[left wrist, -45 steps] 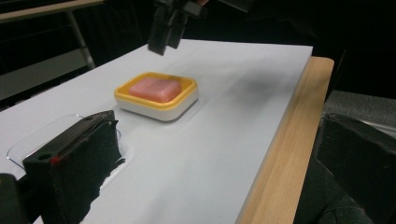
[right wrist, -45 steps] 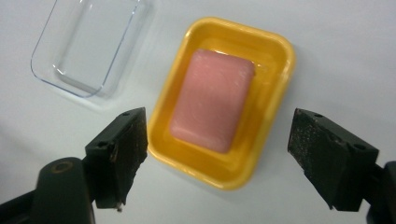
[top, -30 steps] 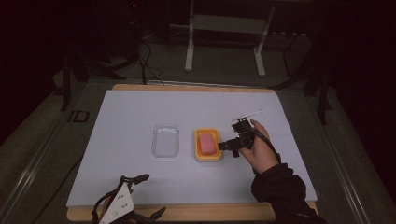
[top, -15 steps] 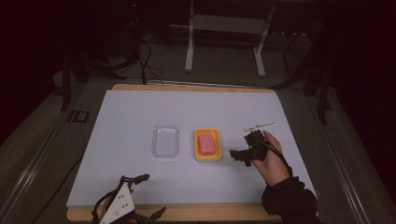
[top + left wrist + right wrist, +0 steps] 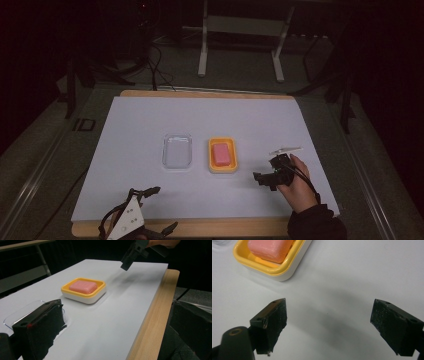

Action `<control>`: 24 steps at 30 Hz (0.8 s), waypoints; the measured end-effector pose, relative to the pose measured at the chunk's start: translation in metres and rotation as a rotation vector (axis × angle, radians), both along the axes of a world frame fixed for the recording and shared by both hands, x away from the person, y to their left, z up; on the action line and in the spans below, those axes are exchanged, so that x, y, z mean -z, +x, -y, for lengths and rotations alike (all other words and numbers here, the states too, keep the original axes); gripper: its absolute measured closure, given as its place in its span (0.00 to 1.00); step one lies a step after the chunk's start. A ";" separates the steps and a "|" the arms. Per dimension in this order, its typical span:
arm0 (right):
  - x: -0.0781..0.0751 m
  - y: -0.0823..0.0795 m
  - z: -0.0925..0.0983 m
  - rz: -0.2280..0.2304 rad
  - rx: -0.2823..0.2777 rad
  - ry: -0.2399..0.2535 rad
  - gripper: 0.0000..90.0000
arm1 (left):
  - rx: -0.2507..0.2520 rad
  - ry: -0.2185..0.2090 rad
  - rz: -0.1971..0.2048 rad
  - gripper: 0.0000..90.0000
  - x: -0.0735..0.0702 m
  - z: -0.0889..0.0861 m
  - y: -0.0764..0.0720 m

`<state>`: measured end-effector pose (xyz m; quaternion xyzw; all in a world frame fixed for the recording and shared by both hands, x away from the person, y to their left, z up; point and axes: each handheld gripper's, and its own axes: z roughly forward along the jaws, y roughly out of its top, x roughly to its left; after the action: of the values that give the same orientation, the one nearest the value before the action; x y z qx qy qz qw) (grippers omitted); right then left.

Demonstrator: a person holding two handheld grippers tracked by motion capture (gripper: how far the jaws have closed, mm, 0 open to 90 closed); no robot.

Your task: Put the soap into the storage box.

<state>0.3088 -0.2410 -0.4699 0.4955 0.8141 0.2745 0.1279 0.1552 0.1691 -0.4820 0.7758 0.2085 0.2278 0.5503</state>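
A pink soap bar [image 5: 221, 153] lies in a yellow and white dish [image 5: 233, 165] at the middle of the white mat. A clear lid [image 5: 177, 151] lies flat just left of the dish. My right gripper [image 5: 265, 177] hovers to the right and front of the dish, apart from it. Its jaws have just been opening and stand open over bare mat, nothing between them [image 5: 334, 322]; the dish [image 5: 272, 268] and soap [image 5: 269, 248] sit beyond its left jaw. My left gripper [image 5: 161, 209] rests open near the front edge, facing the dish [image 5: 83, 293] and the lid [image 5: 22, 312].
The white mat [image 5: 150, 120] covers a wooden table whose edge [image 5: 150, 325] runs along the front. A small white strip [image 5: 286, 149] lies behind the right hand. Dark floor, cables and a stand's legs [image 5: 240, 50] lie past the far edge.
The right gripper has drawn away from the dish's right side, toward the front right and lower, and its jaws have widened. The left gripper has stayed put.
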 end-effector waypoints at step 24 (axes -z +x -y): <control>0.020 -0.031 0.026 0.081 0.050 -0.006 0.15 | 0.004 0.001 0.000 0.01 0.000 0.000 0.000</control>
<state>0.2776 -0.2670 -0.4894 0.5040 0.7963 0.2886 0.1690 0.1549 0.1692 -0.4818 0.7765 0.2068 0.2269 0.5503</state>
